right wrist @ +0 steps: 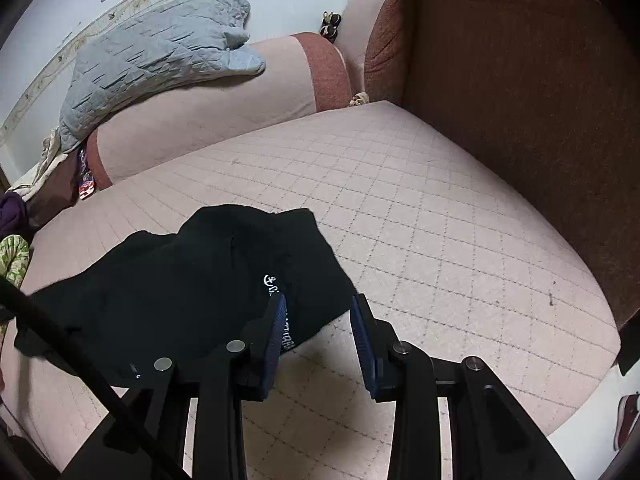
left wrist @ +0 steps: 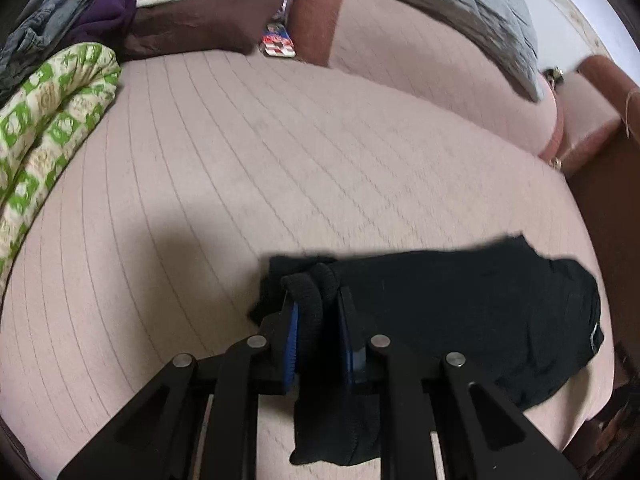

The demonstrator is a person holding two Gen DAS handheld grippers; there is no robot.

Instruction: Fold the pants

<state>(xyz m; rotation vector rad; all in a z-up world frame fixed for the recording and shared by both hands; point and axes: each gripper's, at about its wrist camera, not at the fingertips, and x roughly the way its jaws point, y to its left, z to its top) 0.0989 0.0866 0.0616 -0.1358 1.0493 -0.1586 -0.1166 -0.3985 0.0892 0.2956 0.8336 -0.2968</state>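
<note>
Mid-fold, pants [left wrist: 460,312] at sofa seat [left wrist: 280,160] front edge.
Left gripper [left wrist: 316,312] clamped on cuffs; right gripper [right wrist: 318,320] open, empty beside waistband. Carry cuffs over flat, align edges.

Home living rm, quilted sofa [right wrist: 400,200], bolster cushion [right wrist: 224,108], clothes pile [left wrist: 60,40]

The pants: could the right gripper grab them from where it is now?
Probably yes. The right gripper is open, and the edge of the pants lies just by its left finger on the cushion. Nothing lies between. The left gripper already pinches the other end.
</note>
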